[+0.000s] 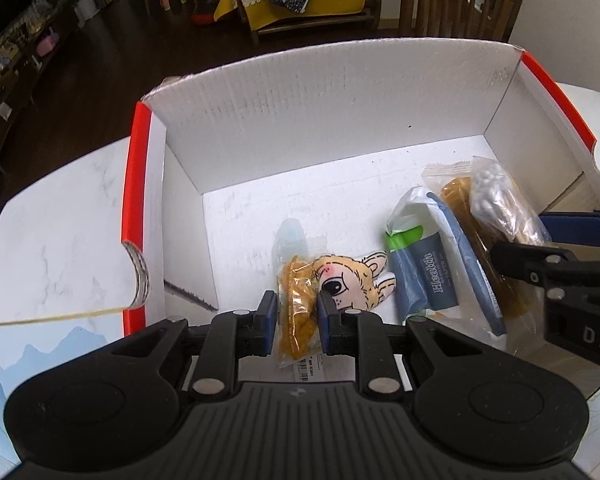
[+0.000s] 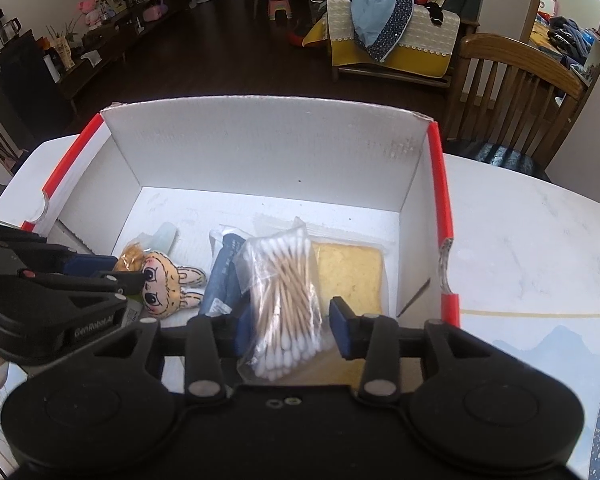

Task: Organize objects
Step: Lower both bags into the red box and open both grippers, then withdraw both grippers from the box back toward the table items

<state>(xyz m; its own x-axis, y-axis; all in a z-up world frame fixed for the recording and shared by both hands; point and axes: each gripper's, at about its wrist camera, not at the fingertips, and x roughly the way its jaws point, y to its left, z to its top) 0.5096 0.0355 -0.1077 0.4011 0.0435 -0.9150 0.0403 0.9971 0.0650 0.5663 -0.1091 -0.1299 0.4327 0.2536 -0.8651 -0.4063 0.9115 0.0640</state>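
Trouble looms if the left tongs [image 1: 297, 316], pinching the snack packet [image 1: 299, 312] low inside the box [image 1: 332, 120], lift again; the right tongs [image 2: 288, 328], spread around the cotton swabs [image 2: 284, 300], might snag them.

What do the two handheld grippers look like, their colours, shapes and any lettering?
Both are matte black plastic. The left gripper and right gripper each have a ribbed central body flanked by two round housings, linkage arms with silver pivot pins, and flat blue pads on the fingertips. White lettering runs along each side: "GenRobot.AI" shows on the left gripper in the right wrist view. No cables or sleeves are visible.
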